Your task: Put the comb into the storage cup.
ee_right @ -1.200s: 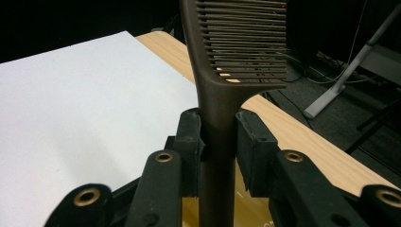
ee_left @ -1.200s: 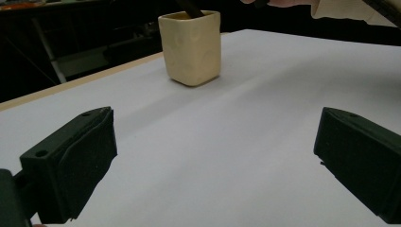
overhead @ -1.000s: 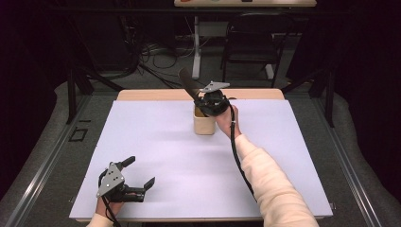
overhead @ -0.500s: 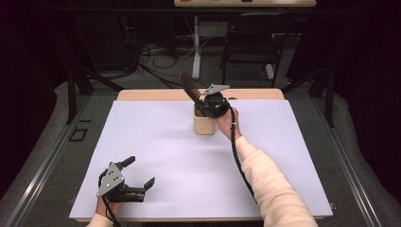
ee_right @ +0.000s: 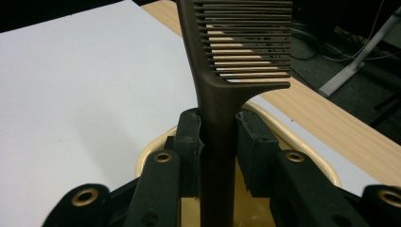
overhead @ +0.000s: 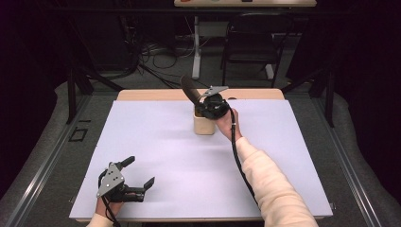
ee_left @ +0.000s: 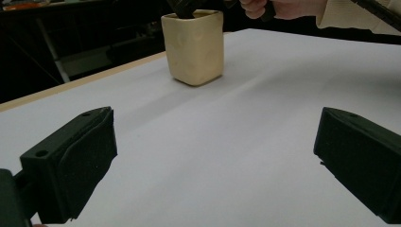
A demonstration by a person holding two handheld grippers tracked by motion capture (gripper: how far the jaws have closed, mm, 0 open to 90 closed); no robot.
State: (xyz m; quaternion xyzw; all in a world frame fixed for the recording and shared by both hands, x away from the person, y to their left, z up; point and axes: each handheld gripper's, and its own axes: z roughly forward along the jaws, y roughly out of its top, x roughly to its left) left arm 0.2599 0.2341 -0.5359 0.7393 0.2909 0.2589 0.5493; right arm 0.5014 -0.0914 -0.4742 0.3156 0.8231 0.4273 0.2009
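Counter (overhead: pixel 156 156) under white sheet. Cream cup (overhead: pixel 204 124) near far edge: rigid, looks steady. Right gripper (ee_right: pixel 218 137) over cup, fingers clamped on comb (ee_right: pixel 222 85) handle: light, stiff, slick plastic; grip handle, avoid fragile teeth. Left gripper (ee_left: pixel 213 156) near edge, fingers apart, empty.

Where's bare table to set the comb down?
The white sheet is bare between the cup and the left gripper, and right of the forearm. It is crowded only at the cup, where the right gripper holds the comb.
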